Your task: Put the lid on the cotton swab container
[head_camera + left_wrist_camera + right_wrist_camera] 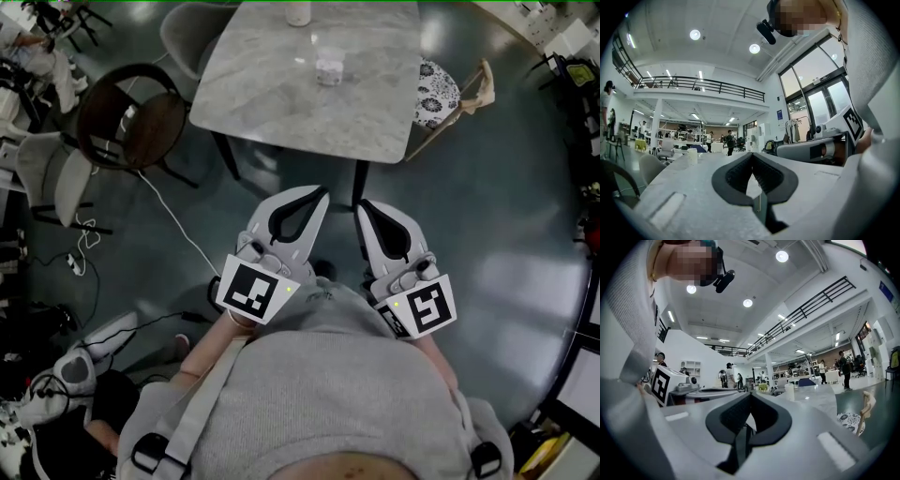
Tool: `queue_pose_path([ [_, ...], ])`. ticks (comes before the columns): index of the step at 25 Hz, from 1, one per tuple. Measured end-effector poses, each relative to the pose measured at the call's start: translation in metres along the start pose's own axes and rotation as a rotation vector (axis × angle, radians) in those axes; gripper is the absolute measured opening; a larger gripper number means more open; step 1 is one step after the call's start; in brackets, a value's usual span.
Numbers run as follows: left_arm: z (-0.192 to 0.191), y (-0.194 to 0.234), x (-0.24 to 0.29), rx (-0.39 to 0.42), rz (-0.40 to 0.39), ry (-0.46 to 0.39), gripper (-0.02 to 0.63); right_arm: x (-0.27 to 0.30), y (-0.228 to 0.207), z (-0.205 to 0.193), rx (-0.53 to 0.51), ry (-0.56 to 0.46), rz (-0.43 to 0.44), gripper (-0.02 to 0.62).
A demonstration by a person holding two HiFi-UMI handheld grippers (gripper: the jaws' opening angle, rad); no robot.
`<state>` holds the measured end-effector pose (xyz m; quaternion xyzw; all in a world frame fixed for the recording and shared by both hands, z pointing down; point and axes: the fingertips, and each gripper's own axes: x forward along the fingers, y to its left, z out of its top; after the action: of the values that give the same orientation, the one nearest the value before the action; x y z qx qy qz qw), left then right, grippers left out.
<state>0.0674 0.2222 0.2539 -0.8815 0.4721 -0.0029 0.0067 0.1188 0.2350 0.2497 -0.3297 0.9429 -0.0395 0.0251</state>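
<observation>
You hold the left gripper (322, 194) and the right gripper (362, 206) side by side, close to your body. Both have their jaws pressed together with nothing between them. The small clear cotton swab container (328, 67) stands well apart on the far marble tabletop (272, 103), near 1 white cylinder (298, 11). No separate lid can be made out. Step closer first, find the lid, then spread 1 gripper's jaws before reaching.

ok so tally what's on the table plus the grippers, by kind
cotton swab container: 1
white cylinder: 1
grippers: 2, the left gripper and the right gripper
total: 4
</observation>
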Motion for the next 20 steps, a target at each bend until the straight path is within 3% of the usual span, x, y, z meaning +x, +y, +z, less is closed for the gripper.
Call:
queue_pose_path([
  [9, -0.006, 0.014, -0.001, -0.005, 0.056, 0.016, -0.002, 0.011, -0.006, -0.005, 0.028, 0.003, 0.036, -0.002],
  [20, -0.007, 0.05, 0.032, 0.005, 0.053, -0.009, -0.002, 0.045, -0.034, -0.003, 0.007, -0.004, 0.028, -0.002],
])
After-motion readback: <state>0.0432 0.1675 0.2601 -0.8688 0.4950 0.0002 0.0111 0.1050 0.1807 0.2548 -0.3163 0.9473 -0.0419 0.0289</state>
